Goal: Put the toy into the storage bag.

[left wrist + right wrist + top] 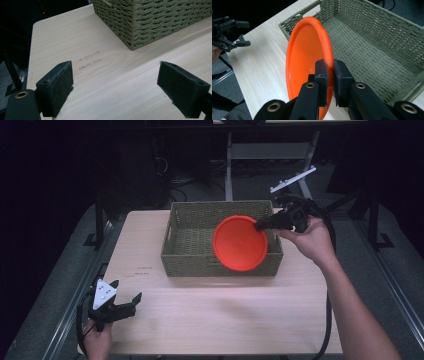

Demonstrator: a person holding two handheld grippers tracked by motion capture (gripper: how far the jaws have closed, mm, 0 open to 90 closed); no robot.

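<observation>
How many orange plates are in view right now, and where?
1. The orange plate is held tilted over the woven basket, its rim clamped in the right gripper. The plate hides part of the basket floor.

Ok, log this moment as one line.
right gripper: shut on orange plate rim, tilted over woven basket | left gripper: open, empty, above table
</observation>
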